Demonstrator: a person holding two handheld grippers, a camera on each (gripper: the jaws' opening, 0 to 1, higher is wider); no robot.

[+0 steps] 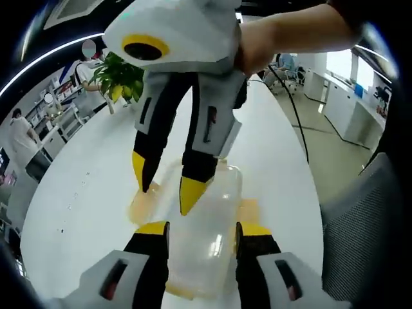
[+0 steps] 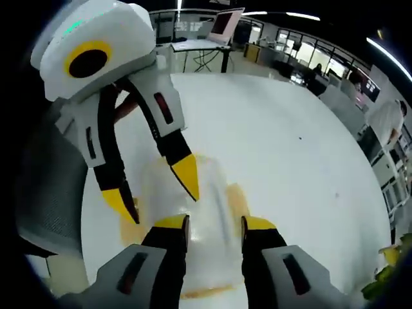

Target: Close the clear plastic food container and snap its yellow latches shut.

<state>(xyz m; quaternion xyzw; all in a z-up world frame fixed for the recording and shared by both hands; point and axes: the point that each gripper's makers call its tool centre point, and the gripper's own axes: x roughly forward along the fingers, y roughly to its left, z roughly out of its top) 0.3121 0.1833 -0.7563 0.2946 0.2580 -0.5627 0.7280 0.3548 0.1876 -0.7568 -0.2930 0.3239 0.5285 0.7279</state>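
Note:
A clear plastic food container [image 1: 209, 222] lies on a white table [image 1: 270, 148], its lid down and pale yellow latches [image 1: 248, 209] at its sides. My left gripper [image 1: 203, 232] is open, its yellow-tipped jaws straddling the near end of the container. My right gripper [image 1: 164, 183] reaches in from above, open, one tip on the lid and the other by the left latch [image 1: 138, 206]. In the right gripper view the container [image 2: 206, 206] lies between my right gripper's [image 2: 214, 225] spread jaws. There the left gripper [image 2: 153, 188] stands open, one tip on the lid and one at the side latch [image 2: 132, 228].
A potted green plant [image 1: 119, 77] stands at the table's far end, also seen as the plant [image 2: 393, 270] at the right edge. A grey mesh chair [image 1: 364, 225] is beside the table. A laptop [image 2: 225, 26] sits on a far desk. People stand by shelves [image 1: 19, 135].

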